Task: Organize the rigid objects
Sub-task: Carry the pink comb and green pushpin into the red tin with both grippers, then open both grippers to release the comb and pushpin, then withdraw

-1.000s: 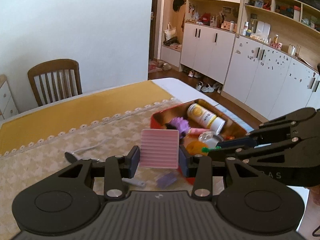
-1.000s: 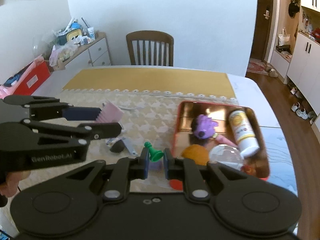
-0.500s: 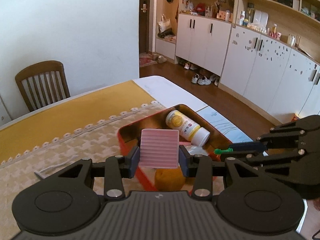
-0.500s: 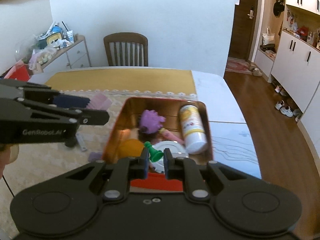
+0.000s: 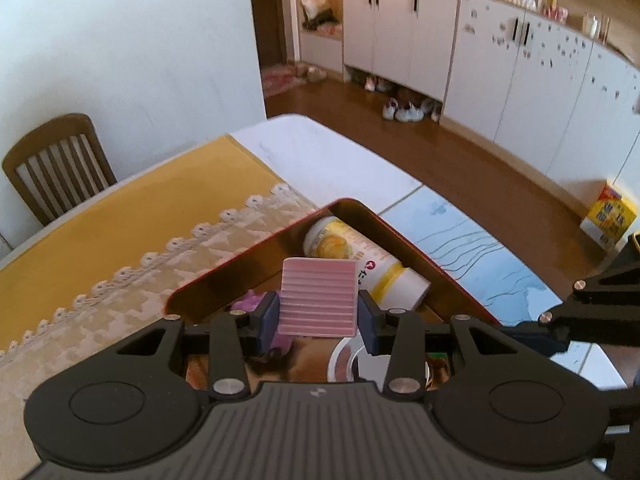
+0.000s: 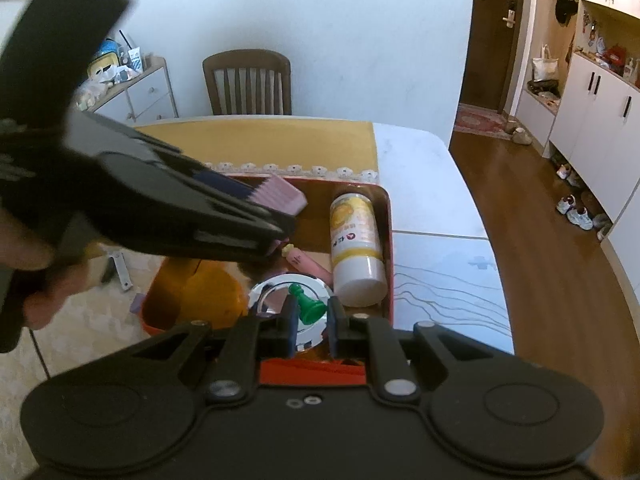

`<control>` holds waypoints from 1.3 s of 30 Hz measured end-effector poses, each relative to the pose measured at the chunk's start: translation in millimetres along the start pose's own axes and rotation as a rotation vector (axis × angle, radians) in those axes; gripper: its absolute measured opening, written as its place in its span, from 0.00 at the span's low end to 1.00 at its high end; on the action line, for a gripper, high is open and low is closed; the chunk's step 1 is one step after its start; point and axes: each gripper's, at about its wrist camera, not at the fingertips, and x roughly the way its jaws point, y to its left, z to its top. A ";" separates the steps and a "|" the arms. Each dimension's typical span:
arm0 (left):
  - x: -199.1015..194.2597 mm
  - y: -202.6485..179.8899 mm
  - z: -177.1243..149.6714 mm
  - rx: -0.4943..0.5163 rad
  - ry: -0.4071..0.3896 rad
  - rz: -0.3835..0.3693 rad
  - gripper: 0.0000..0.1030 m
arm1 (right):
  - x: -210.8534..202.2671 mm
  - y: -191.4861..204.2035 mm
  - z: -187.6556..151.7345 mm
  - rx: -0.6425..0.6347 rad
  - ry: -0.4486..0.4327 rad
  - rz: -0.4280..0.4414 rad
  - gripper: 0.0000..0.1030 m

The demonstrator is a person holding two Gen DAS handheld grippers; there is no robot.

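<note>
- The left gripper [image 5: 318,318] has its jaws clamped on the sides of a pink ribbed block [image 5: 319,298], held above the red tin [image 5: 408,236], over the end where the purple toy [image 5: 250,305] lies.
- The right gripper [image 6: 310,314] has its jaws closed on a small green chess pawn [image 6: 307,305], which hangs over the near end of the red tin, just above the round shiny lid [image 6: 276,294].
- The red tin is already crowded: a yellow-and-white bottle [image 6: 356,240] lies along its right side, with an orange ball [image 6: 208,292] and a pink carrot-like piece [image 6: 304,262] to the left of it.
- Risk: the two grippers are near each other over the red tin. Lowering both at once could knock them together and jar one piece loose.
- Risk: the pawn is small, tilted and held by little of its body. Released from a height onto the shiny lid, it would likely bounce or skid, perhaps over the red tin's low wall onto the counter [image 5: 460,236].
- Risk: the block is wide, and free floor inside the red tin is scarce. It may land on the rolling bottle or on the toy and end up propped on the rim.
</note>
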 end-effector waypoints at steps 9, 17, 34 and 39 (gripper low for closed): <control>39.5 -4.3 12.1 -0.027 0.099 0.010 0.39 | 17.8 -9.2 0.5 -0.014 0.036 0.027 0.13; 55.2 6.2 13.0 -0.082 0.124 0.000 0.39 | 32.5 -13.0 4.2 -0.012 0.044 0.046 0.13; 56.1 15.3 6.9 -0.144 0.125 -0.016 0.39 | 43.2 -16.2 4.3 0.006 0.075 0.037 0.21; 43.3 18.8 5.6 -0.161 0.100 -0.020 0.40 | 33.5 -16.3 5.1 0.027 0.067 0.038 0.25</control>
